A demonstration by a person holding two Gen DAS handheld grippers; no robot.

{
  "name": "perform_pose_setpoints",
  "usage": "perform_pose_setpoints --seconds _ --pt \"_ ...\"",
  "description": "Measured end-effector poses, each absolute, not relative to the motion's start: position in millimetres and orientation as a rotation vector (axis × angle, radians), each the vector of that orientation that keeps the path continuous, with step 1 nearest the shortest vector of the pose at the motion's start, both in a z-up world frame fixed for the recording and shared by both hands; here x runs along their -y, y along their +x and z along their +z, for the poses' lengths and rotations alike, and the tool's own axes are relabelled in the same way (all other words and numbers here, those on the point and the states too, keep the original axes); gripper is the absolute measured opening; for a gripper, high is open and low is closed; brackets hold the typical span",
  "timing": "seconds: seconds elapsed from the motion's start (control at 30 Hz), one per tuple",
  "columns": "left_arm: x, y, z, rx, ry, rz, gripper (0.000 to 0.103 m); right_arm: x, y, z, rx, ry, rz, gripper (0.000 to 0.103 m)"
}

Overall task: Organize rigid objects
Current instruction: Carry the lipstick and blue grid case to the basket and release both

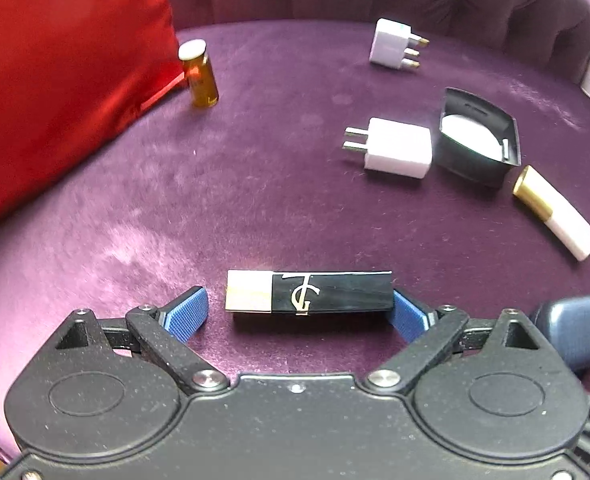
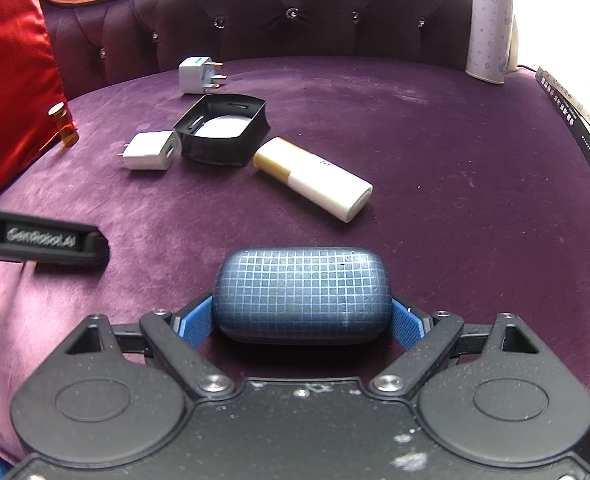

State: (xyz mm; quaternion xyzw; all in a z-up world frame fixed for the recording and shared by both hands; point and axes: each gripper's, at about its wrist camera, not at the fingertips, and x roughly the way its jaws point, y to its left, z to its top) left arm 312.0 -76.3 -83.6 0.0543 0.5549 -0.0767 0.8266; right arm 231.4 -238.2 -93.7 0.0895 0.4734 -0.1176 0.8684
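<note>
Left gripper (image 1: 299,312) jaws wide — glossy black-and-gold lipstick (image 1: 309,293) lies crosswise between pads on purple velvet seat (image 1: 255,184); left pad clear, right pad at its end, grip uncertain. Right gripper (image 2: 301,322) pads clamp rounded blue grid-textured case (image 2: 301,294) by both ends.
</note>
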Motion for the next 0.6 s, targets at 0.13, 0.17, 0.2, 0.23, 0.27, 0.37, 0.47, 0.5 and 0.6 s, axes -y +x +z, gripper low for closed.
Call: perform_pose_setpoints --seconds 0.13,0.17,0.2,0.23,0.27,0.37,0.47,0.5,0.6 --pt "74 308 -76 -1.163 0.095 -0.172 0.076 235 225 -89 -1.006 0.204 -0.231 0.090" --pt "73 305 -75 -1.171 0.082 -0.182 0.076 234 223 -88 -1.011 0.215 -0.227 0.090" --pt "71 302 -73 -1.176 0.069 -0.183 0.076 232 219 -87 -1.015 0.227 -0.222 0.090" --pt "70 297 -70 -1.174 0.064 -0.174 0.076 230 215 -85 -1.018 0.239 -0.216 0.090" --pt "70 290 -66 -1.170 0.065 -0.167 0.076 228 210 -83 -1.019 0.248 -0.210 0.090" --pt "66 268 -53 -1.155 0.055 -0.175 0.076 221 193 -76 -1.026 0.271 -0.193 0.090" --pt "58 240 -38 -1.145 0.059 -0.183 0.076 216 171 -67 -1.035 0.308 -0.172 0.090" --pt "56 230 -34 -1.140 0.061 -0.185 0.076 213 163 -64 -1.039 0.321 -0.164 0.090" --pt "44 201 -21 -1.128 0.060 -0.188 0.076 206 137 -56 -1.049 0.346 -0.145 0.090"
